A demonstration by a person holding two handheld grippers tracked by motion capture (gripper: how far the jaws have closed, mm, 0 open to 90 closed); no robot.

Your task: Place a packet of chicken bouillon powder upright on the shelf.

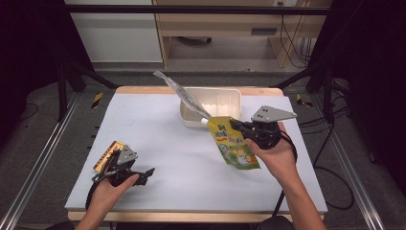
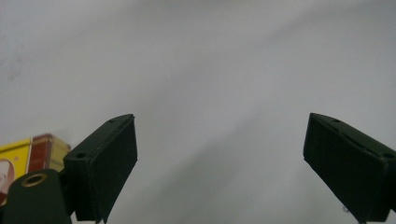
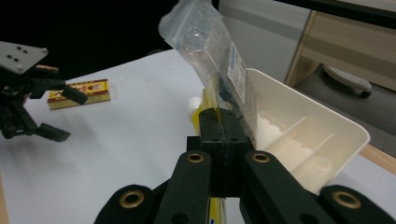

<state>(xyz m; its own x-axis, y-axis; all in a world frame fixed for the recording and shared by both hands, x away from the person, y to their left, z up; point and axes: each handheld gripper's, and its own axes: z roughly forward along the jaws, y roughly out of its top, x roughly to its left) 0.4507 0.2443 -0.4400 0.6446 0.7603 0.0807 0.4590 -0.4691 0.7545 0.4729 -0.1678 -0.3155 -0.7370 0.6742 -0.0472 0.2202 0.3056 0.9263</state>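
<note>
Your right claw (image 1: 235,125) is clamped on the upper edge of a yellow-green snack pouch (image 1: 233,147), its jaws pressed together on the pouch with no gap between them in the right gripper view. The pouch hangs tilted above the table (image 1: 191,158), just in front of the cream divided bin (image 1: 225,98) near the table's far edge. A clear plastic bag (image 1: 184,96) leans out of that bin, rising up and to the left over its rim; in the right gripper view the bag (image 3: 212,51) stands just behind your closed jaws, and it may be touching the pouch, though the overlap makes that hard to judge.

Your left claw (image 1: 143,176) sits low at the near left of the table, jaws spread wide with nothing between them; the left gripper view has only bare table surface in the gap. Just beside it, on the outer side, a small yellow and red box (image 1: 106,154) lies flat on the table, well apart from the bin and pouch.
</note>
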